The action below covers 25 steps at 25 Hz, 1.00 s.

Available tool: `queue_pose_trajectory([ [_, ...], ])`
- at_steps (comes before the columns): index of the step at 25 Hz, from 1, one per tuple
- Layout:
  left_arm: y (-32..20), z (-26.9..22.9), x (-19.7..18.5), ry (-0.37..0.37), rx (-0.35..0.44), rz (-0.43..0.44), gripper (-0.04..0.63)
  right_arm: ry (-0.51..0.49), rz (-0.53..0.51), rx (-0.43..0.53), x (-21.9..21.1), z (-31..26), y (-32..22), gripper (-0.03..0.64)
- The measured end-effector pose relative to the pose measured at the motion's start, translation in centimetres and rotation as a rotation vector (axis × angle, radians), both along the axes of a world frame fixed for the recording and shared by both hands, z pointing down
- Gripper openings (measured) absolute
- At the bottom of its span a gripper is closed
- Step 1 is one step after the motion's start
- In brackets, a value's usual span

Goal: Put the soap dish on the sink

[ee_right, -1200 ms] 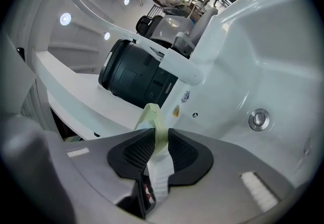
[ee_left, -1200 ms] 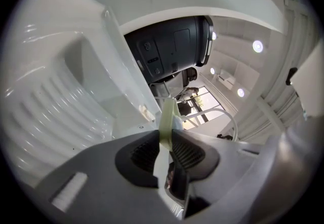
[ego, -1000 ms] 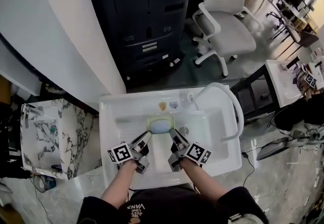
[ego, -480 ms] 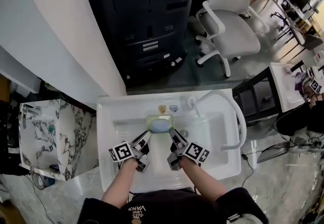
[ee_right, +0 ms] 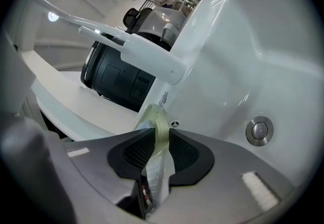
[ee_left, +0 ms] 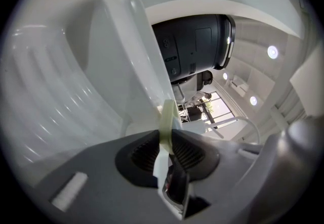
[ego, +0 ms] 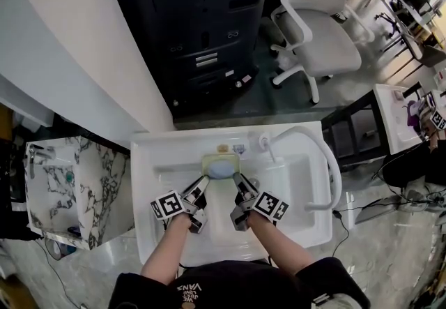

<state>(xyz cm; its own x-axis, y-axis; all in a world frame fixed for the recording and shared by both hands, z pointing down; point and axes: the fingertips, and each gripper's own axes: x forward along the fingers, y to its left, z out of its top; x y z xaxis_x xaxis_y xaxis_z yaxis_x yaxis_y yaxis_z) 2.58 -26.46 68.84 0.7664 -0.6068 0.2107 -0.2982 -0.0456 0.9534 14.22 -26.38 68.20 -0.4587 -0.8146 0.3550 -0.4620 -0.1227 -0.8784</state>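
A pale green soap dish (ego: 211,160) carrying a blue soap bar (ego: 221,169) hangs over the back of the white sink (ego: 148,182), close to its rear ledge. My left gripper (ego: 203,183) is shut on the dish's left rim and my right gripper (ego: 239,181) on its right rim. In the left gripper view the green rim (ee_left: 167,117) stands edge-on, pinched by the left gripper (ee_left: 167,143). The right gripper view shows the same: the dish rim (ee_right: 155,123) sits clamped in the right gripper (ee_right: 161,143), above the basin.
A white curved faucet (ego: 310,139) arches over the sink's right side, and a metal drain (ee_right: 258,131) lies in the basin. Beyond the sink stand a black printer (ego: 202,21) and a white office chair (ego: 320,32). A marble-patterned cabinet (ego: 70,189) stands at the left.
Both grippers have carried the dish a little lower and farther toward the sink's rear ledge. Their hold on the rim is unchanged.
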Motion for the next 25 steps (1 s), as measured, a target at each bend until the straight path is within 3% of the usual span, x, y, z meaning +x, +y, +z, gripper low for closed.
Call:
queue_pose_trajectory([
  [25,-3.5,0.5,0.1,0.034,-0.066,-0.102,0.126,0.024,0.039,0.028,0.5,-0.2,-3.6,0.077],
])
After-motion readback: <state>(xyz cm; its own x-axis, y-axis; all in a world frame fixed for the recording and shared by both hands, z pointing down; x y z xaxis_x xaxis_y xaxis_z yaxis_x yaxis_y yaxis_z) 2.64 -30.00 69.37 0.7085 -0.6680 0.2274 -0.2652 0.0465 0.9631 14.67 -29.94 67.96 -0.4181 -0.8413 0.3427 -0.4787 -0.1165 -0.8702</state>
